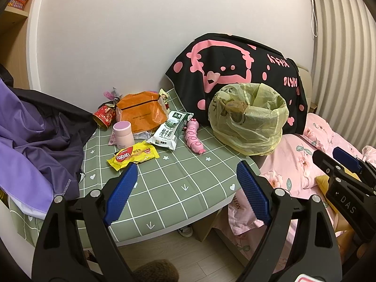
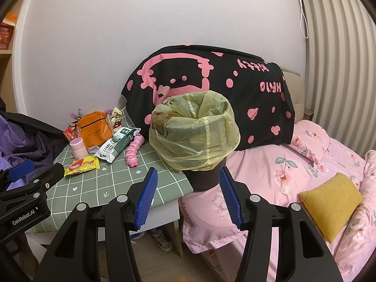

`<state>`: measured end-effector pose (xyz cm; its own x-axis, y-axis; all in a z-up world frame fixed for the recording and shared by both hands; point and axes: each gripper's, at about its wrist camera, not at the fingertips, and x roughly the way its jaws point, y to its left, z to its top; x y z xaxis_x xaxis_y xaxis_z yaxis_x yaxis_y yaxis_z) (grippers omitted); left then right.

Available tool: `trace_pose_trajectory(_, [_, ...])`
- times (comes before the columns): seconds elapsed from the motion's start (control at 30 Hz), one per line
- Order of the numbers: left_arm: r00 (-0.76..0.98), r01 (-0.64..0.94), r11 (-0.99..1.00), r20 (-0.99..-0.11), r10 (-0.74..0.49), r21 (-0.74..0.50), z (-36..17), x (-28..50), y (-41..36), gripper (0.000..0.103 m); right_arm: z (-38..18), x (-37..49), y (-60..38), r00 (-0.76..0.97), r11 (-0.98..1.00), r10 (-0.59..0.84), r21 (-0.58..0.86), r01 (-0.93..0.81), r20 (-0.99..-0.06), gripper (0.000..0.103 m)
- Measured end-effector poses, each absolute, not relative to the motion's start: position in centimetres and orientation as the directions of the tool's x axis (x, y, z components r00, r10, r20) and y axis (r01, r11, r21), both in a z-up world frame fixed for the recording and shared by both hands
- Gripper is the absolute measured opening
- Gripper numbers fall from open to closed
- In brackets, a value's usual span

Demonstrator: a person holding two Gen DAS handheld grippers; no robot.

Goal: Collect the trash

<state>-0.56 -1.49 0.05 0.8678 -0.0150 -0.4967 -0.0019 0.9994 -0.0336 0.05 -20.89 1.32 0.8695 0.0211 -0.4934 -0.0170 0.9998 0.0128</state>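
Left gripper (image 1: 186,176): held above the front edge of the desk, jaws wide, nothing between them.
Right gripper (image 2: 188,189): held low before the bin, jaws wide and empty; in its own view the blue pads (image 2: 146,198) frame the bin's dark base without touching it.
Bin (image 2: 204,178): dark, lined with a yellow bag (image 2: 195,129) folded down over the rim; stands at the right end of the desk, next to the bed. Something brown shows inside the bag; what it is cannot be told.
Desk (image 1: 174,188): covered with a green checked cloth.
Wafer pack (image 1: 132,156): yellow, lying flat near the desk's front left, closest of the litter to the left gripper.
Milk pack (image 1: 170,130): white and green, lying behind the wafer pack.
Orange bag (image 1: 141,112): crumpled, at the back by the wall.
Red can (image 1: 104,116): on its side, left of the orange bag.
Pink jar (image 1: 123,135): upright, between can and wafer pack.
Pink toy (image 1: 193,136): lying between milk pack and bin.
Black cloth (image 1: 237,68): pink cartoon print, draped behind the bin.
Bed (image 2: 305,164): pink floral bedding, a mustard cushion (image 2: 331,199) on it.
Clothes (image 1: 35,127): purple and dark, heaped at the desk's left.
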Motion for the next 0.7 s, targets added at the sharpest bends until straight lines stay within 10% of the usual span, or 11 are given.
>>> trace_pose_trajectory(0.7, [0.867,0.001,0.999,-0.498,-0.018,-0.035,0.1,-0.59,-1.45,0.082,1.44,0.0,-20.97,0.869,1.0,0.027,0.016,-0.022,-0.494,0.052])
